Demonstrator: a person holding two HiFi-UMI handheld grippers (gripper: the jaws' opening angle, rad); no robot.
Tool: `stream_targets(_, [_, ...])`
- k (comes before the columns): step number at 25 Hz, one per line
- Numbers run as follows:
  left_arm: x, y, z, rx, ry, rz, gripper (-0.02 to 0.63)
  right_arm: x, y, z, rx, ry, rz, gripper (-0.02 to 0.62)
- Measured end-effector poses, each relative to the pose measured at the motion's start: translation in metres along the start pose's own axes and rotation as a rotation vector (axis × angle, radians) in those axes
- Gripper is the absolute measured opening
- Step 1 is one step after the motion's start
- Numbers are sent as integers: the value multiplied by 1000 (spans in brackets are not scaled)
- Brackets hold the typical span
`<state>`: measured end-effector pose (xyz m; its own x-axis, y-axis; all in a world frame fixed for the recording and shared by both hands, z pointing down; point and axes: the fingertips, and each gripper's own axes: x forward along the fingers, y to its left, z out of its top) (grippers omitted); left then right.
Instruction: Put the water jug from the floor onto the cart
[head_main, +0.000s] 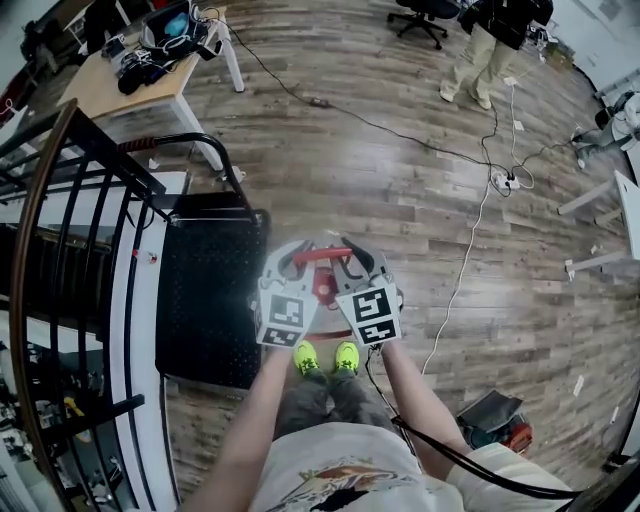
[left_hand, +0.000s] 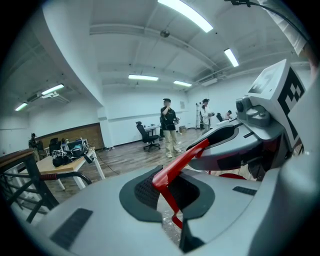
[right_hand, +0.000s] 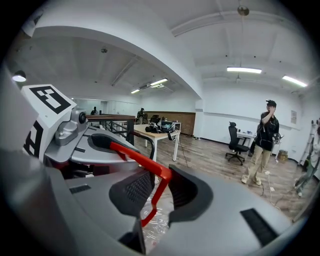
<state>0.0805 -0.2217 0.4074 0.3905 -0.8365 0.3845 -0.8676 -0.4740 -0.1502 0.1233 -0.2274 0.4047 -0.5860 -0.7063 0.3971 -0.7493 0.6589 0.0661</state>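
The water jug's red handle (head_main: 322, 256) hangs between my two grippers in the head view, above my yellow-green shoes. My left gripper (head_main: 297, 262) is shut on the handle's left end and my right gripper (head_main: 350, 262) on its right end. In the left gripper view the red handle (left_hand: 182, 160) runs between the dark pads of the left gripper (left_hand: 172, 192), with the jug's clear plastic (left_hand: 170, 225) just below. In the right gripper view the handle (right_hand: 137, 155) bends down between the pads of the right gripper (right_hand: 155, 190). Most of the jug is hidden beneath the grippers.
The black flat cart (head_main: 205, 300) stands just left of the grippers, its push bar (head_main: 215, 150) at the far end. A black railing (head_main: 60, 200) runs along the left. A desk (head_main: 130, 75), floor cables (head_main: 470, 250) and a standing person (head_main: 480, 50) are farther off.
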Motion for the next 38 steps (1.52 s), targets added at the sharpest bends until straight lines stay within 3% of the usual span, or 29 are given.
stream_targets(10, [-32, 16, 23, 9, -16, 11, 32, -10, 20, 34, -16, -26, 1, 89])
stream_targets(22, [-57, 46, 11, -15, -29, 33, 32, 5, 56, 49, -44, -34, 35, 89])
stream_targets(38, [-26, 159, -1, -60, 43, 292, 32, 123, 69, 92, -104, -71, 285, 86])
